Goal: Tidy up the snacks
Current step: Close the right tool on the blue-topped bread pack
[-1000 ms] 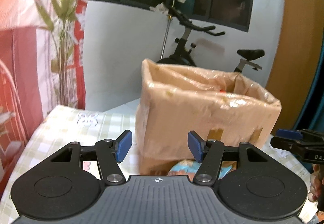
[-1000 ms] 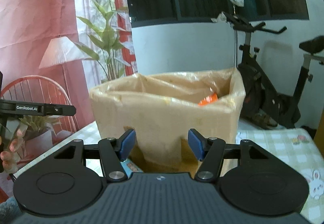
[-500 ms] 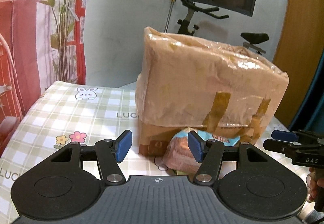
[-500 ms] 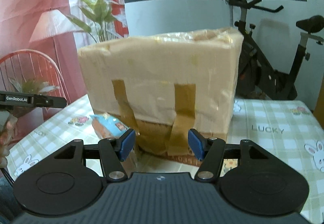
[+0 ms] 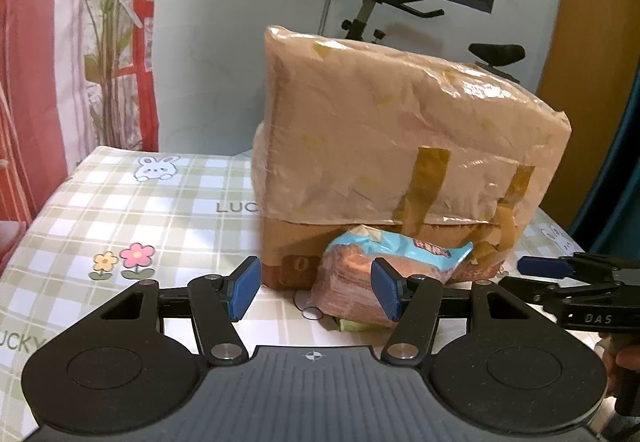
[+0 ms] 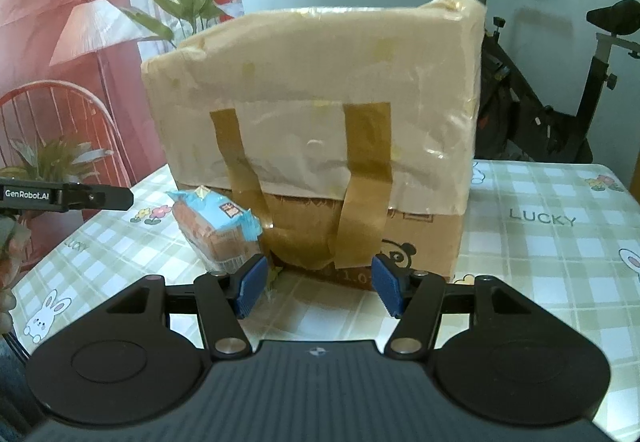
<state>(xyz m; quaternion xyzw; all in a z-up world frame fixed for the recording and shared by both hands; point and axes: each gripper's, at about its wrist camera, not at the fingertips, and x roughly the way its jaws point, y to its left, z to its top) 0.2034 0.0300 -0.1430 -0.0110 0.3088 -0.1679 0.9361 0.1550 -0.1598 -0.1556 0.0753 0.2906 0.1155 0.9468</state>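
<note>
A tall cardboard box [image 5: 400, 162] [image 6: 316, 138], lined with clear plastic and held by brown tape strips, stands on the checked tablecloth. A blue-and-brown snack pack [image 5: 372, 274] [image 6: 216, 226] leans against the box's base. My left gripper [image 5: 316, 290] hangs just in front of the pack, jaws open with nothing between them; the right pad overlaps the pack in the picture. My right gripper [image 6: 316, 288] is open and empty before the box's taped front, the pack to its left. From this low angle the box's inside is hidden.
The table [image 5: 120, 210] [image 6: 552, 242] has a green checked cloth with rabbits and flowers. An exercise bike [image 6: 560, 82] stands behind the box. A curtain and a plant [image 5: 108, 22] are at the left, and a red wire chair [image 6: 60, 130] stands beside the table.
Both grippers have sunk: the box's open top and the orange item inside dropped out of sight, and the snack pack at the base came into view. The jaws kept the same width.
</note>
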